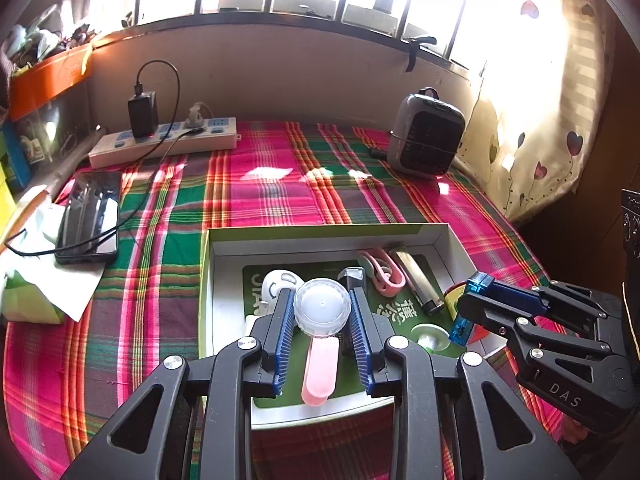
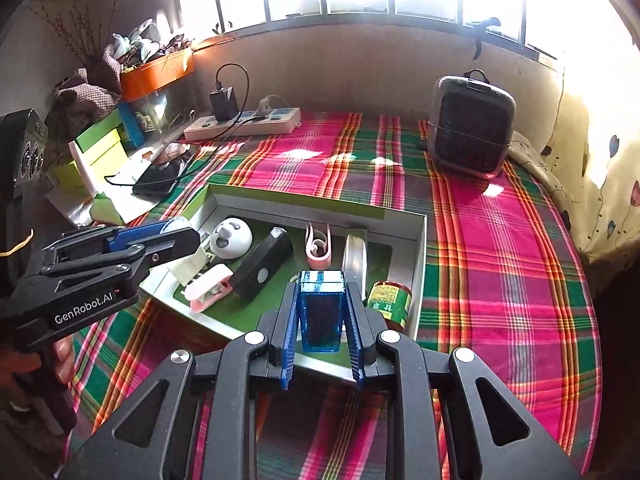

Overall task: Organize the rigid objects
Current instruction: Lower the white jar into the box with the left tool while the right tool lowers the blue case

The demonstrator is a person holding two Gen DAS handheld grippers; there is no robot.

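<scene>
Two grippers hang over the open white box point(image 2: 420, 240), each loaded: the left gripper point(image 1: 322, 312) has its jaws closed on a clear round cap point(image 1: 322, 305), and the right gripper point(image 2: 322, 312) has its jaws clamped on a blue translucent case point(image 2: 322, 312). Both items look lifted above the box so they can be sorted. Inside the box lie a pink clip point(image 2: 319, 245), a black block point(image 2: 262, 268), a white round piece point(image 2: 231, 238) and a lighter point(image 1: 416, 278). It sits near the front edge of a bed with a plaid cover point(image 2: 500, 260); a power strip point(image 1: 160, 142) and a small heater point(image 2: 472, 128) stand along the back wall under a bright window.
</scene>
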